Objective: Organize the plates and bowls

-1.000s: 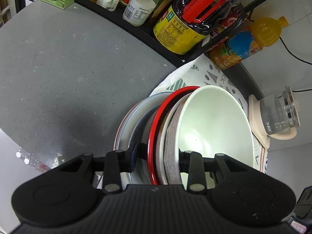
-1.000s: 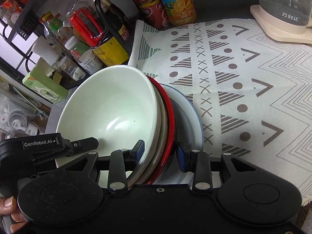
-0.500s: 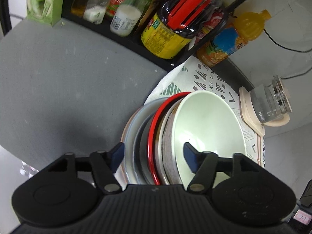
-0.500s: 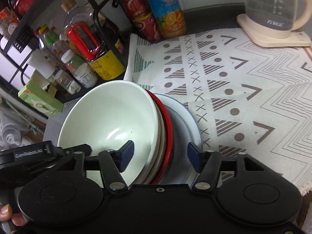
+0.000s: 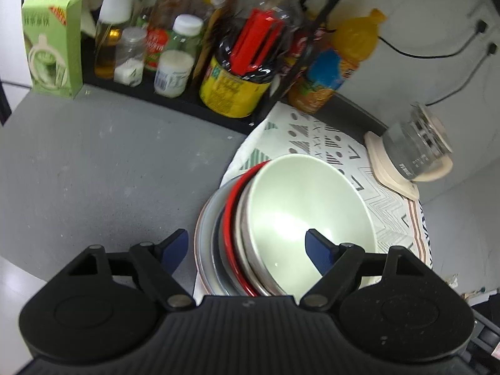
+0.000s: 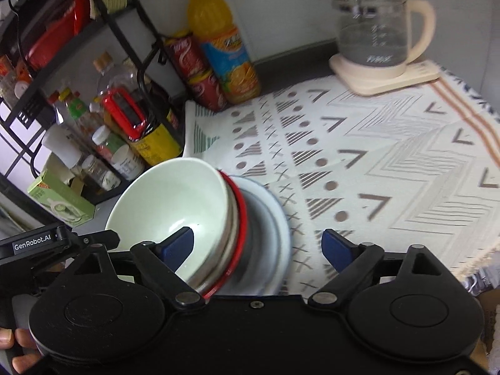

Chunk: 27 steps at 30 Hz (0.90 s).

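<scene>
A stack of dishes sits at the left edge of the patterned cloth point(image 6: 359, 162): a pale green bowl point(image 5: 306, 215) on top, a grey bowl and a red-rimmed plate point(image 5: 229, 215) under it, and a wide grey-blue plate point(image 6: 272, 218) at the bottom. The green bowl also shows in the right wrist view point(image 6: 175, 200). My left gripper point(image 5: 247, 247) is open, its fingers spread on either side of the stack and apart from it. My right gripper point(image 6: 257, 247) is open too, spread around the stack from the other side.
A black rack with bottles and jars point(image 5: 193, 62) stands behind the stack. A green box point(image 5: 51, 47) is at its left. An orange juice bottle point(image 6: 225, 53) and red cans point(image 6: 200, 75) stand at the cloth's back. A glass kettle point(image 6: 378, 34) sits back right. The grey counter point(image 5: 103, 168) lies left.
Both grippers were shut on the stack a second ago. Both have opened wide, let go of it and drawn back and upward. The stack rests on the cloth.
</scene>
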Each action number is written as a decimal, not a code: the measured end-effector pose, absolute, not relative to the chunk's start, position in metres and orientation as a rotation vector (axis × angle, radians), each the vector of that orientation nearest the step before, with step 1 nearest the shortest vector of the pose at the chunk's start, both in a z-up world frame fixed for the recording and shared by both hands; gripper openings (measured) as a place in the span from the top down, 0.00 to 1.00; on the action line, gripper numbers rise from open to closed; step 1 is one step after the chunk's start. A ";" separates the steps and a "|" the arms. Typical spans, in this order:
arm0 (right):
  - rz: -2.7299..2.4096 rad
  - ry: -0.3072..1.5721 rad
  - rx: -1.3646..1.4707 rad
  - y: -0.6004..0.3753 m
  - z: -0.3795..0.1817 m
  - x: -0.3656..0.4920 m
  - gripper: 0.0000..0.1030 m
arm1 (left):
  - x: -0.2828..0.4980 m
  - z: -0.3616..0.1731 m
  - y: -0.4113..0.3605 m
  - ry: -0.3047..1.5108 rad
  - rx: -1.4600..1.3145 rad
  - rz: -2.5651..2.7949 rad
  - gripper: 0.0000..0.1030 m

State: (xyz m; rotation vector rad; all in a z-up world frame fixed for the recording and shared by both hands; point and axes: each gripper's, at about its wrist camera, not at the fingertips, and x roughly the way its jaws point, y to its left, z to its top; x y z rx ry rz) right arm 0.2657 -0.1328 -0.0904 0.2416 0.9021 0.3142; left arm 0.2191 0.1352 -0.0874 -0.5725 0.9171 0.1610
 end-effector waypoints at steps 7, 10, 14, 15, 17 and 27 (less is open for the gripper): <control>0.295 0.822 0.203 -0.167 -0.068 0.238 0.09 | 0.196 -0.065 0.108 0.878 -0.527 0.144 0.21; 0.293 0.790 0.194 -0.182 -0.061 0.221 0.07 | 0.180 -0.060 0.095 0.887 -0.513 0.137 0.19; 0.291 0.780 0.193 -0.200 -0.057 0.197 0.06 | 0.159 -0.050 0.080 0.904 -0.466 0.125 0.18; 0.286 0.781 0.192 -0.203 -0.056 0.191 0.05 | 0.153 -0.047 0.077 0.900 -0.458 0.114 0.18; 0.279 0.785 0.187 -0.209 -0.052 0.178 0.02 | 0.142 -0.041 0.072 0.880 -0.444 0.102 0.18; 0.230 0.691 0.186 -0.229 -0.034 0.112 0.00 | 0.093 -0.021 0.062 0.846 -0.374 0.056 0.14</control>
